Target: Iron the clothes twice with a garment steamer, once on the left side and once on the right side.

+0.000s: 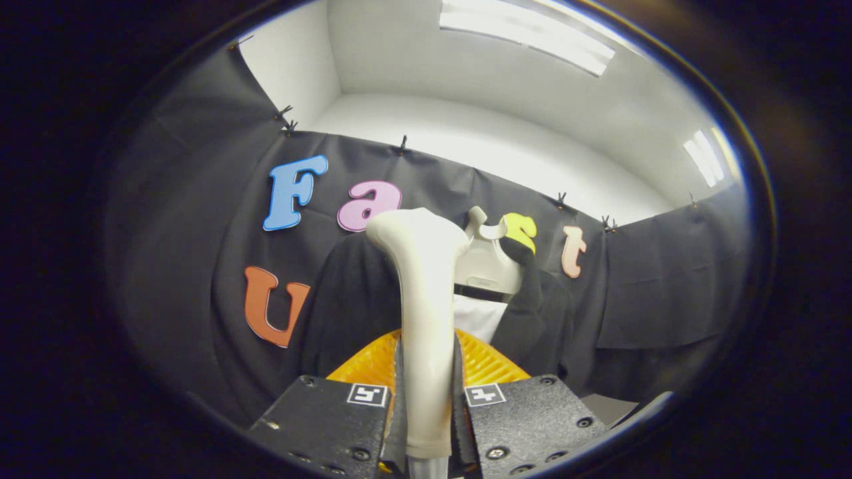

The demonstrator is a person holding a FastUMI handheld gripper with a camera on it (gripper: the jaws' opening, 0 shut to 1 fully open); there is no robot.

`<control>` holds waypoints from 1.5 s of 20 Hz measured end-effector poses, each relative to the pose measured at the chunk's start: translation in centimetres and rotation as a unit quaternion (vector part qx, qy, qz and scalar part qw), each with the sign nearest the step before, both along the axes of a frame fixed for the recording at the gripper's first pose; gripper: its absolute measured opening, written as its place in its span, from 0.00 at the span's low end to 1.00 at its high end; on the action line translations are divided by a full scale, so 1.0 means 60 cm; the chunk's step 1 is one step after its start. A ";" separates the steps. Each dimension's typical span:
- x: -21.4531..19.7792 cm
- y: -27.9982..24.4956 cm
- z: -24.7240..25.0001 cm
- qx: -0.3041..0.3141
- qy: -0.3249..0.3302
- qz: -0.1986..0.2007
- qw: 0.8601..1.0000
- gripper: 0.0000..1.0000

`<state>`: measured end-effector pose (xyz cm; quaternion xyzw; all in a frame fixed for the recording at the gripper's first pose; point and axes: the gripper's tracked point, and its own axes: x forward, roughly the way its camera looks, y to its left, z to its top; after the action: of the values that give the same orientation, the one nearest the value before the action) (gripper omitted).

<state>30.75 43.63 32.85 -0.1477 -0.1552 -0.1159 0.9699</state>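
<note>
Between the fingers: garment steamer [426,332] handle, upright, head bent toward the clothes
Claw: gripper [426,406] pinching the steamer handle from both sides
Beyond the fingers: dark jacket [346,306] over a white shirt [476,316], hung on a pale hanger [489,263]
Steamer head: near the left shoulder, contact not clear
Done: steamer picked up, raised to the garment
Left: likely both passes, left then right

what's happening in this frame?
The gripper is shut on the cream steamer handle, holding it upright between its fingers. The steamer's head is raised in front of a dark garment on a hanger against the booth wall. Whether the head touches the fabric can't be told.
</note>
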 end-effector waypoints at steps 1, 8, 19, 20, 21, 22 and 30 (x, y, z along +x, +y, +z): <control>0.008 0.000 -0.011 0.000 0.006 0.000 1.000 0.29; 0.017 -0.010 -0.104 -0.010 0.033 -0.012 0.999 0.29; -0.010 -0.034 -0.276 0.004 0.096 -0.027 0.995 0.29; -0.010 -0.037 -0.292 0.008 0.100 -0.027 0.995 0.29; -0.013 -0.039 -0.308 0.011 0.106 -0.027 0.994 0.29; -0.015 -0.041 -0.323 0.012 0.113 -0.030 0.993 0.29; -0.030 -0.040 -0.426 0.019 0.153 -0.026 0.988 0.29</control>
<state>28.97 41.22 7.28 -0.1491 0.0010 -0.1203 0.9815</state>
